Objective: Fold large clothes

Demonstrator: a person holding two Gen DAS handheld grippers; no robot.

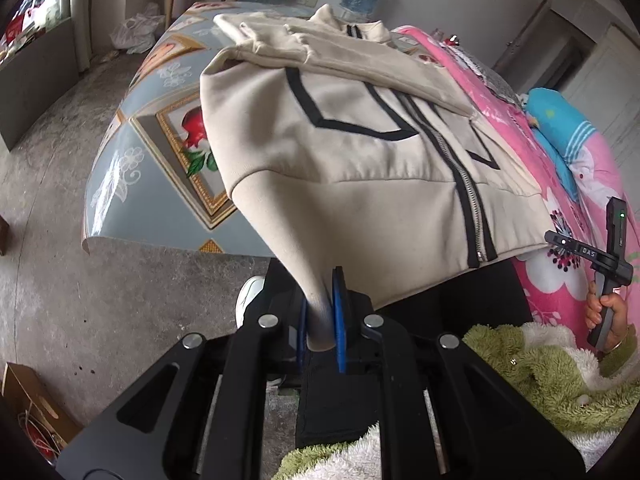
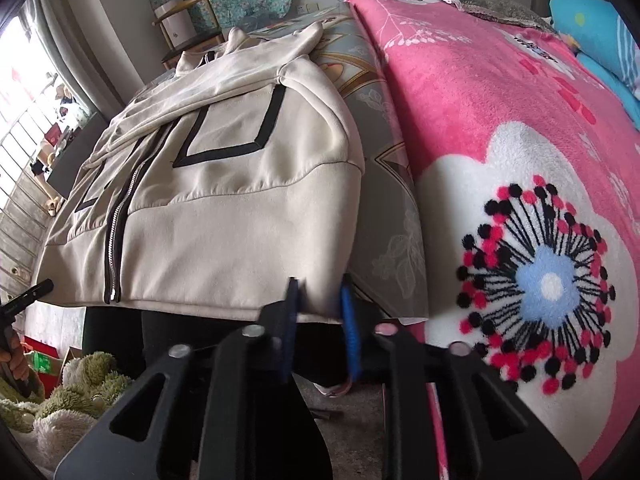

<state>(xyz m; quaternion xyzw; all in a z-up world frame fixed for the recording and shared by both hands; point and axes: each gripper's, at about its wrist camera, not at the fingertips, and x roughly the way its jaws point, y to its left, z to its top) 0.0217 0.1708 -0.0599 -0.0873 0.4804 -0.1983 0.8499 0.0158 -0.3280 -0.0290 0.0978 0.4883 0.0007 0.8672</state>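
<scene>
The cream zip-up jacket lies front-up on the bed, its hem hanging over the near edge; it looks thick, soft and floppy, best taken by the two hem corners. The left gripper is clamped on the bunched left hem corner, pulling it off the edge. The right gripper sits half open around the right hem corner, seemingly not pinching yet.

Support: bed with grey-blue floral cover | On it: cream zip jacket, sleeves folded across | Alongside: pink flowered blanket, blue pillow
</scene>
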